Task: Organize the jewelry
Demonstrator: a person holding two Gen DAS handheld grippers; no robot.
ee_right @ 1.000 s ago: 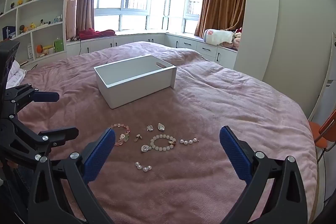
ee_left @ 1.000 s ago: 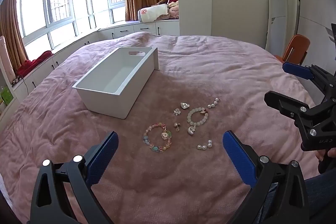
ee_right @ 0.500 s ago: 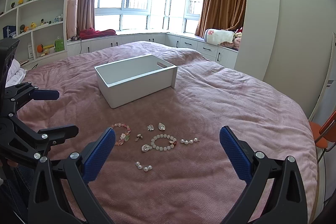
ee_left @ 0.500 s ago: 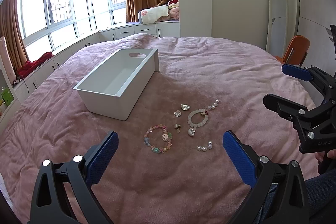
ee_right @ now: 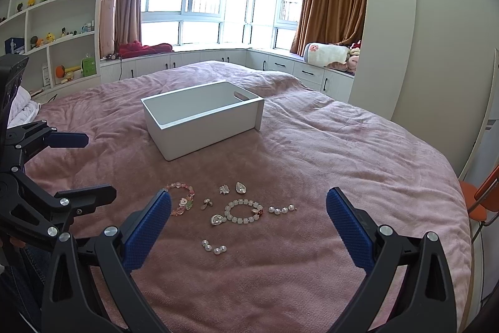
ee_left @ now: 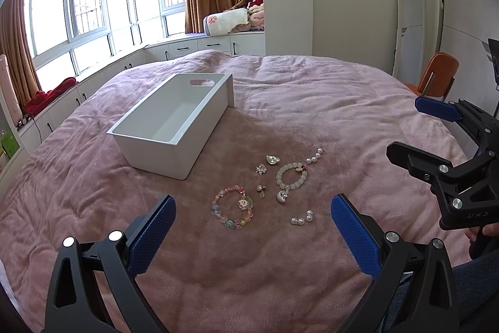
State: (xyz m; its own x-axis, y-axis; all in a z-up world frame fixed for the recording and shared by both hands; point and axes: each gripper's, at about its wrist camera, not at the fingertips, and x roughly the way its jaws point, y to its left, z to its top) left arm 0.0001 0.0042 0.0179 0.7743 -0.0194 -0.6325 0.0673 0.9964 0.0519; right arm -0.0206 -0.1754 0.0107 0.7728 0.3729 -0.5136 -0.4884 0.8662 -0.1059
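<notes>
Several pieces of jewelry lie on the pink bed: a colourful bead bracelet (ee_left: 232,206) (ee_right: 181,198), a pale bead bracelet (ee_left: 291,175) (ee_right: 243,210), a pearl strand (ee_left: 314,155) (ee_right: 281,209), a short pearl piece (ee_left: 301,218) (ee_right: 214,247) and small charms (ee_left: 273,159). An empty white bin (ee_left: 174,124) (ee_right: 202,114) stands beyond them. My left gripper (ee_left: 253,230) is open and empty above the near side of the jewelry. My right gripper (ee_right: 248,223) is open and empty, also just short of the jewelry.
The pink blanket (ee_left: 327,102) covers the whole bed. An orange chair (ee_left: 436,77) stands at the bed's right. Window-seat cabinets (ee_right: 218,58) and a shelf unit (ee_right: 56,21) line the far walls. Each gripper shows in the other's view (ee_left: 449,173) (ee_right: 37,192).
Both views have shifted slightly; the bin and jewelry sit a little differently in frame. Both grippers stay open and nothing has been picked up.
</notes>
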